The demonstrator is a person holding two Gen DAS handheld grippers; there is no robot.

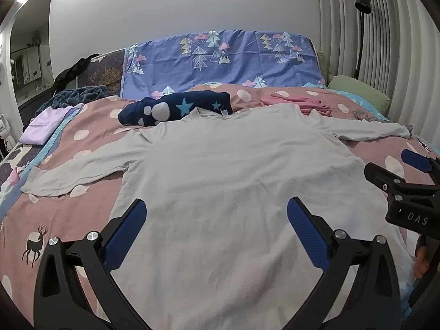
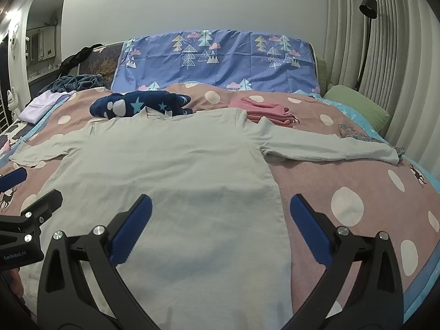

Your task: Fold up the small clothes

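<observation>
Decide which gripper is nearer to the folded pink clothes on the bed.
Right. The right gripper hovers over the shirt's right edge, below the pink clothes; the left gripper hovers further left.

The location is a bedroom in a home. A bed carries a pink cover printed with white dots and deer. A blue sheet with tree and cloud prints drapes the headboard. A green pillow lies at the right side. Pleated curtains and a black floor lamp stand beside it. An arched mirror hangs at left. Folded garments lie on the cover.
</observation>
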